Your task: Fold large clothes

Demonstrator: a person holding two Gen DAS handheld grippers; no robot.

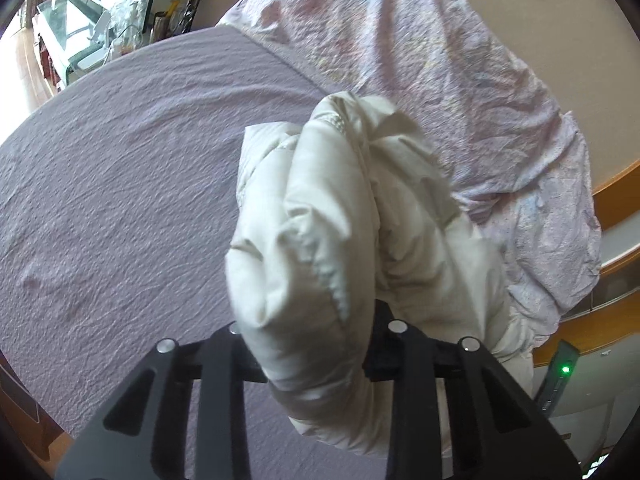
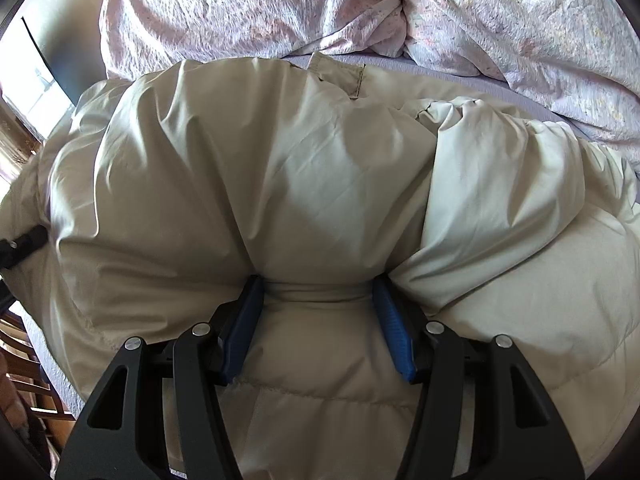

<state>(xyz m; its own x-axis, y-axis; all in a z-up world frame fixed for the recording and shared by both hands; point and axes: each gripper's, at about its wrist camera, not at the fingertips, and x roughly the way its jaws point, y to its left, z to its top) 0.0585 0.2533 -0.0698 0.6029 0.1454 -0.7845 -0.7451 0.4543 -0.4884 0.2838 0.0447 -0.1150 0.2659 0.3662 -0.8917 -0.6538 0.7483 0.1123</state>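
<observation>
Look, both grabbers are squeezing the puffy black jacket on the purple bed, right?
Almost. The puffy padded jacket is cream-white, not black; only the grippers' frames are black. The right wrist view shows the right gripper pinching it between blue finger pads, and the left wrist view shows the left gripper clamped on it above the lilac bed sheet.

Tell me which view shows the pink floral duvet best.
The left wrist view: the pink floral duvet runs long across the purple sheet behind the held white puffer jacket. The right wrist view shows only a crumpled strip along the top, above the jacket.
</observation>
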